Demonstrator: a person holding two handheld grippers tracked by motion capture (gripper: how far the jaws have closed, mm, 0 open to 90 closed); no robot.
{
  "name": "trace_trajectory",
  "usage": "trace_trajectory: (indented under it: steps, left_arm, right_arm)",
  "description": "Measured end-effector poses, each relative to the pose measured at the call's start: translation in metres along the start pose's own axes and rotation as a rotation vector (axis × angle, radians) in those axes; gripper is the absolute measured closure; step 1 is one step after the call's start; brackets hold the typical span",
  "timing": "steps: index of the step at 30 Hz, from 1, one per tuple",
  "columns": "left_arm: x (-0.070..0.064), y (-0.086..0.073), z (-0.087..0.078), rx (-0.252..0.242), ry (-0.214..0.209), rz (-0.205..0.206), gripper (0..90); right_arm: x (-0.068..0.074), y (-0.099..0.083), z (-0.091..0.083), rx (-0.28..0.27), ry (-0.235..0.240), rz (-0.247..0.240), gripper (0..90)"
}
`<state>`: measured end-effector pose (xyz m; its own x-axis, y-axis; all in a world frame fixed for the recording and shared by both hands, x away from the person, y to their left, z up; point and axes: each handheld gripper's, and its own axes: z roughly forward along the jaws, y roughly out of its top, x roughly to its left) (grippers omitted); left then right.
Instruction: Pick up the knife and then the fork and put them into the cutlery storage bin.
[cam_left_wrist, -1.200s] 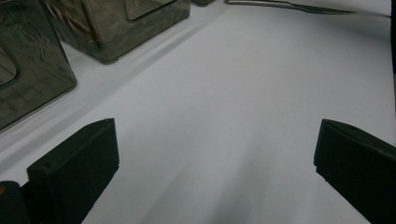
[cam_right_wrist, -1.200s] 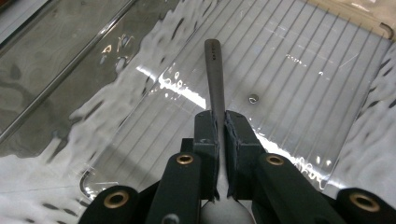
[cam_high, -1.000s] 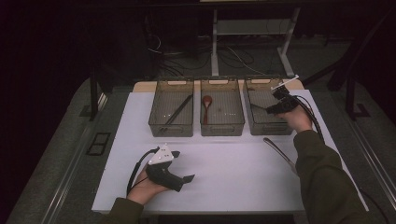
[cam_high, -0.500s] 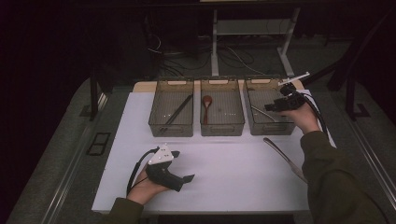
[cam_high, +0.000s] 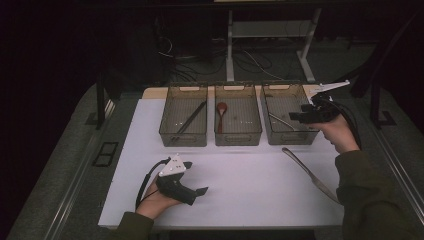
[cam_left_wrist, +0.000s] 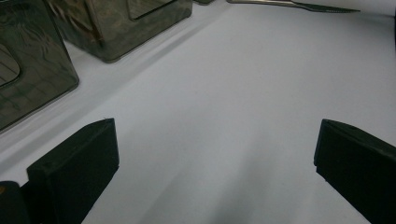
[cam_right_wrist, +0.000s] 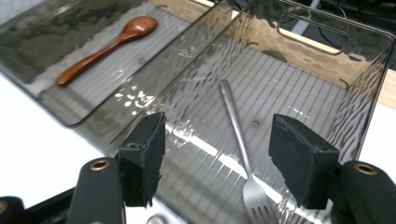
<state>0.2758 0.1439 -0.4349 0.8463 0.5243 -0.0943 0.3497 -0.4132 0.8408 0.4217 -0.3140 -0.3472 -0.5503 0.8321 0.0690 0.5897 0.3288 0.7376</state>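
Note:
Three clear smoky bins stand in a row at the back of the white mat (cam_high: 240, 185). The right bin (cam_high: 290, 135) holds a metal fork (cam_right_wrist: 238, 140), the middle bin (cam_high: 238, 135) a wooden spoon (cam_high: 221, 114) (cam_right_wrist: 109, 44), and the left bin (cam_high: 183, 137) a dark utensil (cam_high: 191, 119). My right gripper (cam_high: 295, 117) (cam_right_wrist: 217, 161) hovers open over the right bin's right edge, above the fork and empty. My left gripper (cam_high: 200, 191) (cam_left_wrist: 215, 172) rests open on the mat at the front left, nothing between its jaws. A metal knife (cam_high: 310, 175) (cam_left_wrist: 299, 4) lies on the mat at the right.
The mat covers a table with grey floor (cam_high: 60, 165) on both sides. Behind the table stand desk legs (cam_high: 230, 45) and tangled cables (cam_high: 250, 62). Bare mat stretches between the left gripper and the knife.
My right gripper has drawn back to the right and risen from inside the right bin to its right edge. The left gripper has stayed put.

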Motion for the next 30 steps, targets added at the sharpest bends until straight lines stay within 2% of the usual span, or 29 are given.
trace_trajectory:
  steps: [3, 5, 12, 17, 26, 30]
  left_arm:
    - [0.000, 0.000, 0.000, -0.001, 0.000, -0.002, 0.0]
    - [0.000, 0.000, 0.000, -0.002, 0.002, 0.001, 0.0]
    - [0.001, 0.000, 0.000, 0.001, 0.001, -0.006, 0.0]
    - [0.001, 0.000, -0.001, -0.007, 0.000, -0.009, 0.0]
    - [0.001, 0.000, -0.001, -0.008, -0.001, -0.003, 0.0]
    - [0.001, 0.000, -0.002, -0.010, 0.000, 0.002, 0.0]
  right_arm:
    - [0.003, -0.006, -0.008, -0.007, 0.030, 0.029, 30.5]
    - [0.005, -0.010, -0.014, -0.021, 0.026, 0.027, 30.6]
    - [0.010, -0.028, -0.035, -0.071, 0.058, 0.019, 32.8]
    - [0.014, -0.042, -0.042, -0.076, 0.057, 0.006, 32.5]
    - [0.027, -0.067, -0.045, -0.032, 0.068, -0.016, 29.6]
    - [0.028, -0.076, -0.047, -0.034, 0.075, -0.008, 29.4]
